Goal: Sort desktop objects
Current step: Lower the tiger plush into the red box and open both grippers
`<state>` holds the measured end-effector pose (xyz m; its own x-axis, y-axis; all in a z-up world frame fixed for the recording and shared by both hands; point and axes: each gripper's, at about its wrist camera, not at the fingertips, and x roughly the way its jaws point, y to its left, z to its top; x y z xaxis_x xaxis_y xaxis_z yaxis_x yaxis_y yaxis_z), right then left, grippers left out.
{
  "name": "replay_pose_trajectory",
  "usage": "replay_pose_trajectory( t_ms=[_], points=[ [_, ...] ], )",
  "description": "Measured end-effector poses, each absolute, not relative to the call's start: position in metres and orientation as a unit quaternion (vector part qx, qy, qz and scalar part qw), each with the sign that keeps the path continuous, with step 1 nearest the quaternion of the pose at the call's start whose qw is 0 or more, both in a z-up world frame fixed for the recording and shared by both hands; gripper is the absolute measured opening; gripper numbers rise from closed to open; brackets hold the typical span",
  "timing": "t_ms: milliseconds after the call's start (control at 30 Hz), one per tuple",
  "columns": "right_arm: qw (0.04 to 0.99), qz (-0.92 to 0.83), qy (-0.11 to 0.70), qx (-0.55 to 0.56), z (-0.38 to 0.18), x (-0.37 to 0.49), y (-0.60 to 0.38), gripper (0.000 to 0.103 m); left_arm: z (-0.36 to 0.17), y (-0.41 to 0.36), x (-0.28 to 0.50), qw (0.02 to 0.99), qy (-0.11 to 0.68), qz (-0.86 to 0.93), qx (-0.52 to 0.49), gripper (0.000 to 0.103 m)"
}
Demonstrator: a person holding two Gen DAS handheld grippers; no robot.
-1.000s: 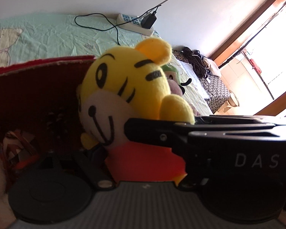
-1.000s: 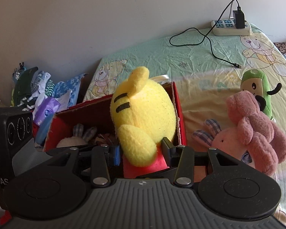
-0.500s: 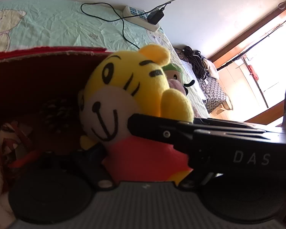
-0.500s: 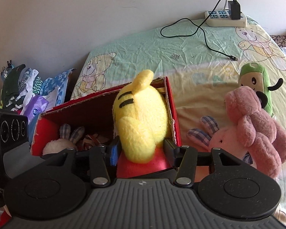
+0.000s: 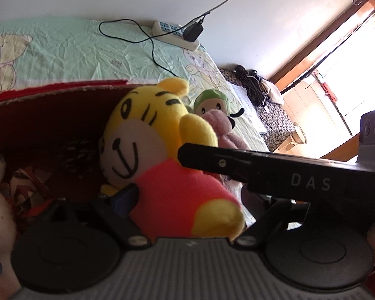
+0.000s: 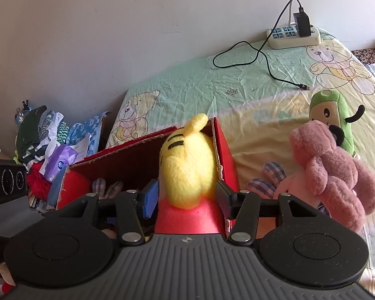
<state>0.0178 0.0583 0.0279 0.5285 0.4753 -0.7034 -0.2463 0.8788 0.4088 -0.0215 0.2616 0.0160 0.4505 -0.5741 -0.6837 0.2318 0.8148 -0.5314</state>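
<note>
A yellow tiger plush point(image 6: 187, 172) in a red shirt sits between the fingers of my right gripper point(image 6: 186, 196), over the right end of the red cardboard box point(image 6: 127, 150). The jaws stand a little wider than the plush, so the gripper looks open. The left wrist view shows the plush's face point(image 5: 147, 140) and the right gripper as a black bar point(image 5: 262, 170) across it. My left gripper point(image 5: 187, 202) is close around the plush's red body; its right finger is hidden, so its state is unclear.
A pink plush point(image 6: 330, 172), a green plush point(image 6: 335, 120) and a checked-ear bunny point(image 6: 272, 177) lie on the bedsheet right of the box. A power strip point(image 6: 295, 36) and cable lie near the wall. Clothes and clutter point(image 6: 45, 145) pile left of the box. More toys point(image 6: 107, 187) are in the box.
The tiger plush has sunk lower into the box end. My right gripper's jaws have spread off its sides. The left gripper has pulled back slightly.
</note>
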Motion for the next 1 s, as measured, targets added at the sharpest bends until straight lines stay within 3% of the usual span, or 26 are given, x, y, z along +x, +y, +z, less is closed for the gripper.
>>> replay_pose_trajectory(
  t_ms=[133,1000],
  points=[
    [0.863,0.209,0.443,0.124,0.023,0.016,0.058,0.038,0.016,0.253,-0.021,0.836,0.469,-0.235,-0.164,0.088],
    [0.864,0.212,0.429,0.155,0.023,0.004,0.040,0.038,0.031,0.236,-0.033,0.855,0.463,-0.203,-0.117,0.088]
  ],
)
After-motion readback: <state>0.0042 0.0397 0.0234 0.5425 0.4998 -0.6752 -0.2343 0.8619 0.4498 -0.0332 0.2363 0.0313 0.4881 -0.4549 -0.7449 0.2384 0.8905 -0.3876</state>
